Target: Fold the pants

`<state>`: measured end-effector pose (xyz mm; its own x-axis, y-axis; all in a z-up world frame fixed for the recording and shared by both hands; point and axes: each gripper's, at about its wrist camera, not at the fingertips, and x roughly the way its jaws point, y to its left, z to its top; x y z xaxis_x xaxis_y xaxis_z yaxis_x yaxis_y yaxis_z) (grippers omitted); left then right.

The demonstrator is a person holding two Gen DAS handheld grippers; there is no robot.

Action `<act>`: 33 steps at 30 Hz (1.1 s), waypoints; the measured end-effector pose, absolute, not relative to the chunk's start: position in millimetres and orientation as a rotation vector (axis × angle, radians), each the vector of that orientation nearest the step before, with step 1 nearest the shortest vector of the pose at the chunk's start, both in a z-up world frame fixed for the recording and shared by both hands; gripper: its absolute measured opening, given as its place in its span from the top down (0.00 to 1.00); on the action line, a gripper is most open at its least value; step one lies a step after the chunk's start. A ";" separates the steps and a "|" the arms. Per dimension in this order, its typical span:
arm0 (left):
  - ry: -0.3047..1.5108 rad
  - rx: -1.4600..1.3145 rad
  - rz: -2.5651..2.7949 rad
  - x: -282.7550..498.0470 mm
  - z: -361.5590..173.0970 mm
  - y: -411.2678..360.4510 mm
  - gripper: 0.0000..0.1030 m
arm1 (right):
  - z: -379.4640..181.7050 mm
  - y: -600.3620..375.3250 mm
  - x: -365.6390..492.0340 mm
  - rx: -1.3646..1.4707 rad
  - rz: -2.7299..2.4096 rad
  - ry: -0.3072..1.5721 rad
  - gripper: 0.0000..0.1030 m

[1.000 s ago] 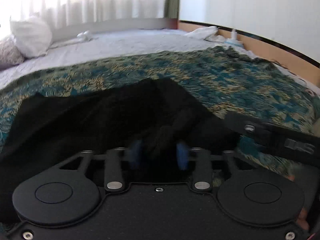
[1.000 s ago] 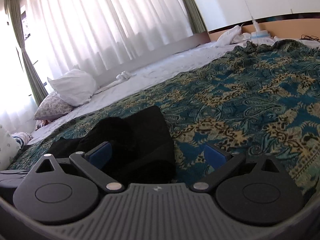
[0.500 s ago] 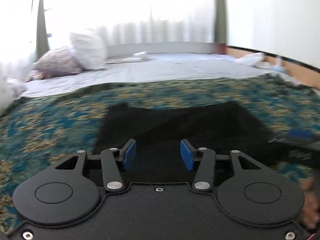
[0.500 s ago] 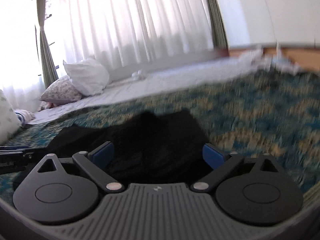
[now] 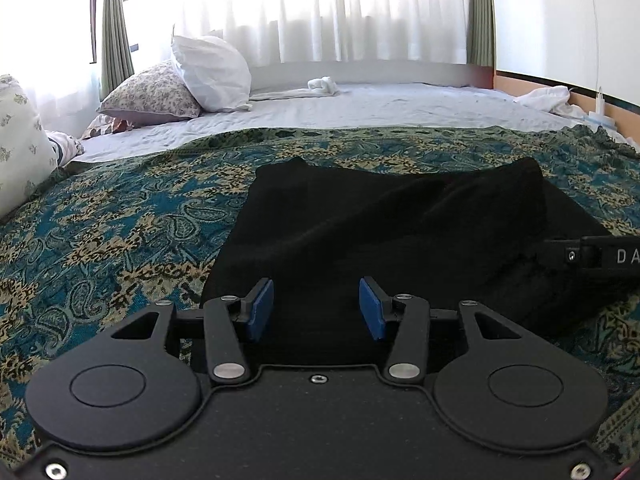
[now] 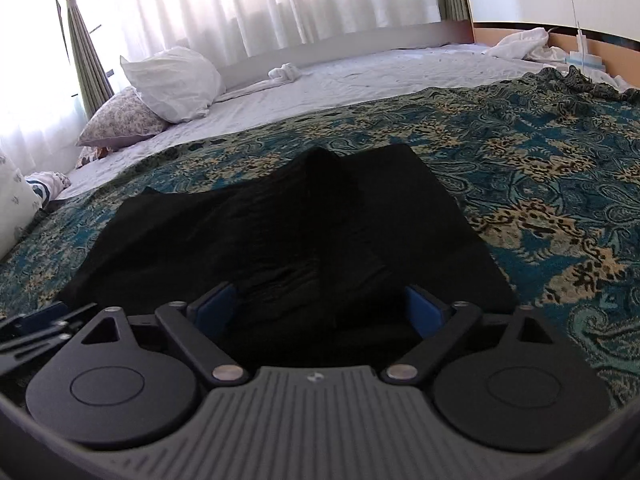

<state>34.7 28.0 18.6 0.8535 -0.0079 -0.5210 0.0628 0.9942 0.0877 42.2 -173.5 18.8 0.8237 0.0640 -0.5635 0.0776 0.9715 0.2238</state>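
Black pants (image 5: 384,224) lie folded in a loose bundle on the teal patterned bedspread (image 5: 120,232). My left gripper (image 5: 316,308) is open and empty, its blue pads just above the near left part of the pants. My right gripper (image 6: 320,312) is open wide over the near edge of the pants (image 6: 288,232), with cloth lying between its pads, not pinched. The right gripper's finger shows at the right edge of the left wrist view (image 5: 592,258). The left gripper's fingers show at the left edge of the right wrist view (image 6: 36,324).
White and floral pillows (image 5: 208,72) lie at the far left of the bed. A white sheet (image 5: 360,104) covers the far half, with a rolled white cloth (image 5: 322,84) on it. Curtains hang behind. A wooden headboard edge (image 6: 576,40) runs at the far right with crumpled white cloth.
My left gripper has let go of the pants, opened and swung left. The pants have dropped flat on the bedspread. My right gripper has moved in over the pants' near edge.
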 end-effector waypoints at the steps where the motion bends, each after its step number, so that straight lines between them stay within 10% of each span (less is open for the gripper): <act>1: 0.549 0.099 -0.037 35.6 17.9 28.7 0.56 | 19.8 -171.4 41.6 0.234 -0.007 0.602 0.16; 15: 0.563 0.052 -0.061 40.6 13.2 33.1 0.54 | 17.7 -166.5 46.9 0.267 0.007 0.600 0.25; 23: 0.546 0.020 -0.074 37.9 24.1 34.1 0.53 | 30.2 -191.2 76.0 0.373 -0.079 0.574 0.72; 33: 0.548 0.059 -0.103 38.4 19.2 18.5 0.52 | 23.7 -205.6 54.1 0.148 -0.244 0.485 0.72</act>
<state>38.4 18.5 19.2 0.8486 -0.0818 -0.5226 0.1131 0.9932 0.0282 54.1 -205.6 23.7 0.8567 -0.1961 -0.4771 0.2661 0.9604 0.0831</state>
